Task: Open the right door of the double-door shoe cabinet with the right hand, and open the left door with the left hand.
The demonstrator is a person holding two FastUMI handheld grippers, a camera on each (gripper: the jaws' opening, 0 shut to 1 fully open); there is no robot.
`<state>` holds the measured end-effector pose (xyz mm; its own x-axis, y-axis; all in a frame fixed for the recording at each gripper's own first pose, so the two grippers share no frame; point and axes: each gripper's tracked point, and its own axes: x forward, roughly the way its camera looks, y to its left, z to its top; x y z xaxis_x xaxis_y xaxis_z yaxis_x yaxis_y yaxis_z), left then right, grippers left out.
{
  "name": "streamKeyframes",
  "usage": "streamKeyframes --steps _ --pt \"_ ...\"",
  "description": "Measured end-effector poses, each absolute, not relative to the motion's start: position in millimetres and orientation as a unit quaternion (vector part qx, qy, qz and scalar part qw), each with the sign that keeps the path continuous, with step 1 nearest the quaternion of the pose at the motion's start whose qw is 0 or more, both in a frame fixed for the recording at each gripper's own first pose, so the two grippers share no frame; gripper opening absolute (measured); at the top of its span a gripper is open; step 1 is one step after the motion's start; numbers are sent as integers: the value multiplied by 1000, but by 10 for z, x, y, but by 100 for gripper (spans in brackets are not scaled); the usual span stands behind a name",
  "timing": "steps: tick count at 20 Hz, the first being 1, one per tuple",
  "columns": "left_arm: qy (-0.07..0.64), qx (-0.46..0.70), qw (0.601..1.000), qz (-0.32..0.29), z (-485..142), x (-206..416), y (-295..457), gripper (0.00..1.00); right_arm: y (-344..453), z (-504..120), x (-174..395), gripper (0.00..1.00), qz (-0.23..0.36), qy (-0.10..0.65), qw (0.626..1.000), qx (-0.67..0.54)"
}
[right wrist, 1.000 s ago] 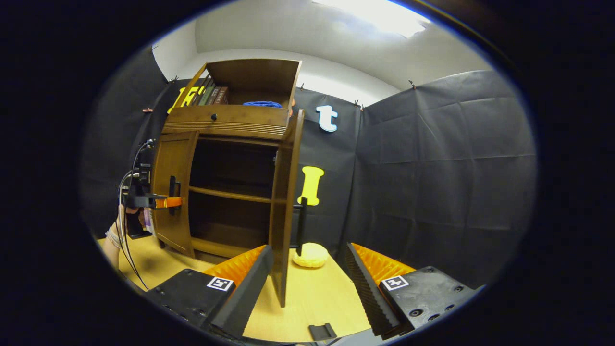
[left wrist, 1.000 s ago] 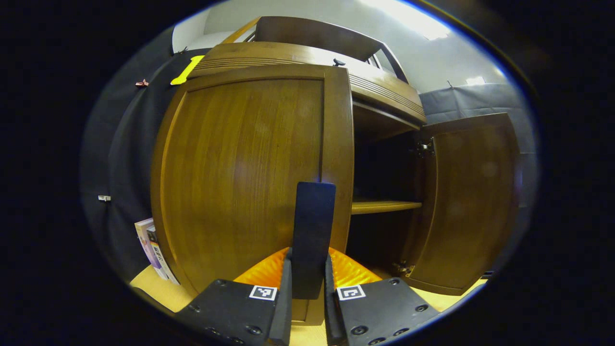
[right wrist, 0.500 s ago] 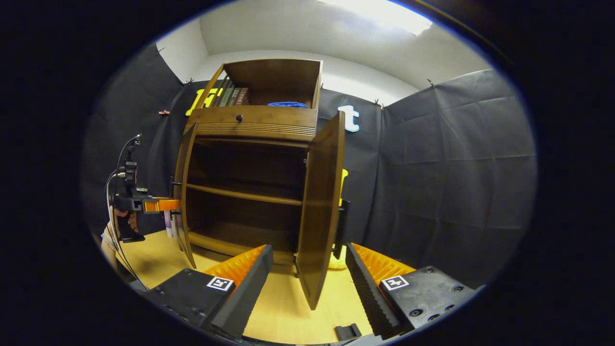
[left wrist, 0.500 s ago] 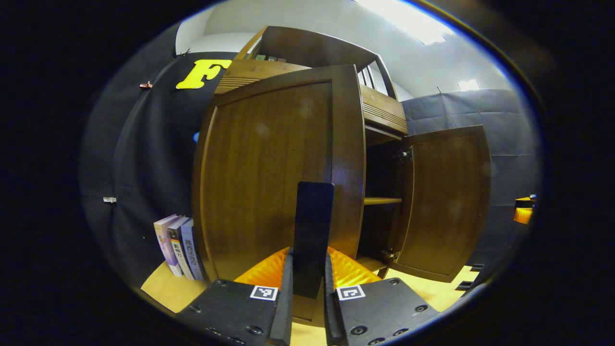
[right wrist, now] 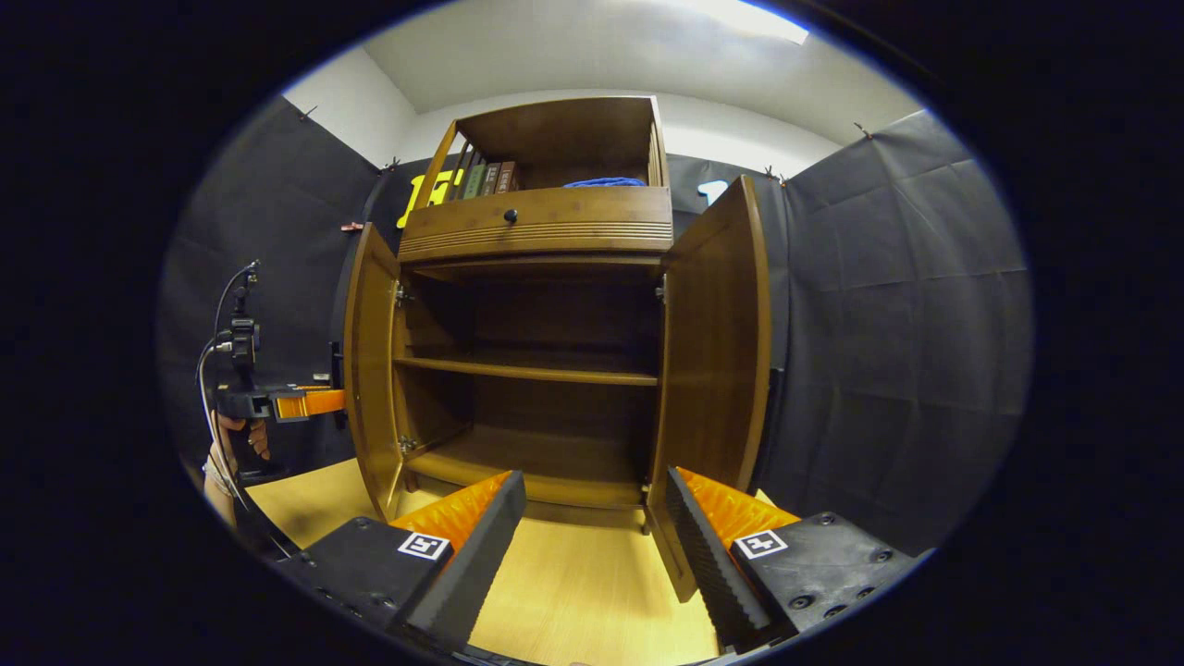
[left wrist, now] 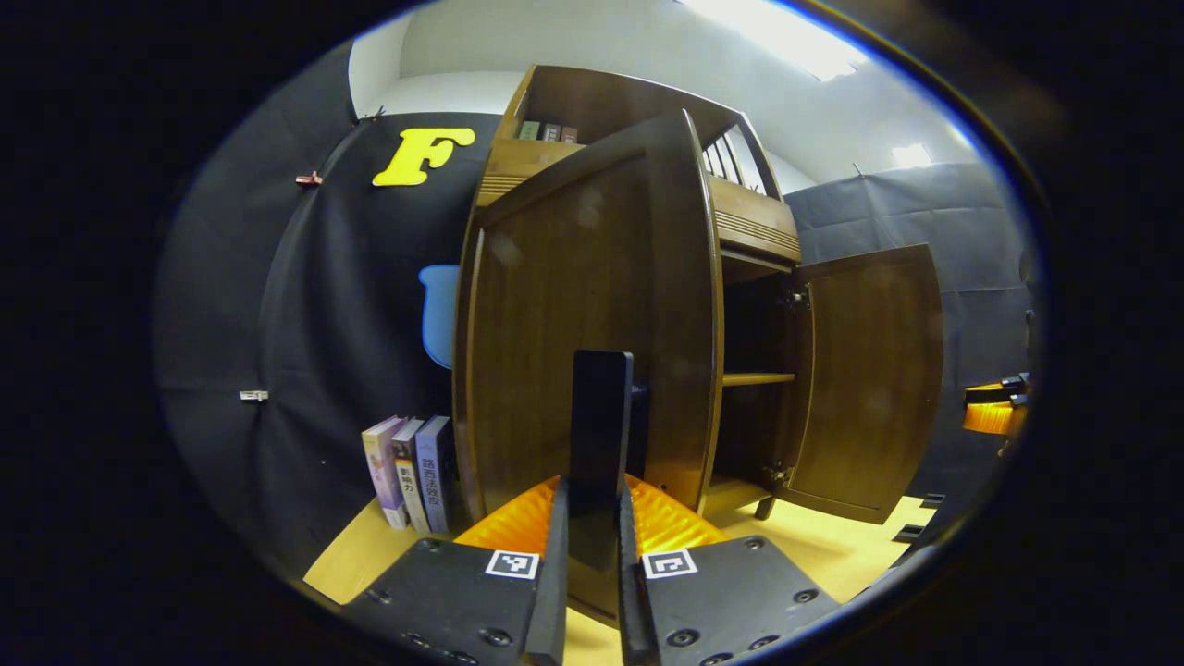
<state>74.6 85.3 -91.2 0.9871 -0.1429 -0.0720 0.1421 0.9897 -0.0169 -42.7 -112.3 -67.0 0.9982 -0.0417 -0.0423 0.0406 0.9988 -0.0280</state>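
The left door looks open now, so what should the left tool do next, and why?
Probably let go. The left tool is shut on the handle, and the left door and right door both stand wide; the right tool is open and free.

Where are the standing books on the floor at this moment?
In the left gripper view the standing books are low on the left, on the wooden floor against the black cloth wall, just left of the open left door.
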Motion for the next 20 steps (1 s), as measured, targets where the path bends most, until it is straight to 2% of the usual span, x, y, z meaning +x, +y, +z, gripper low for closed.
streamKeyframes --steps 4,5,6,12,16,20 --pt "35 2 999 -27 -884 590 1163 23 -1034 -670 -387 96 -15 18 999 -29" --pt "34 7 999 -16 -874 566 1242 19 -990 -672 -377 96 -10 17 999 -28" --pt "33 11 999 -5 -878 541 1318 19 -943 -666 -367 96 -4 17 1000 -25" --pt "32 12 997 74 -846 370 1835 9 -796 -672 -328 96 10 19 999 -28" --pt "33 -8 997 65 -841 308 1872 4 -766 -735 -327 96 14 29 999 -28" --pt "39 35 996 79 -795 173 1840 5 -842 -755 -423 96 9 26 999 -25"
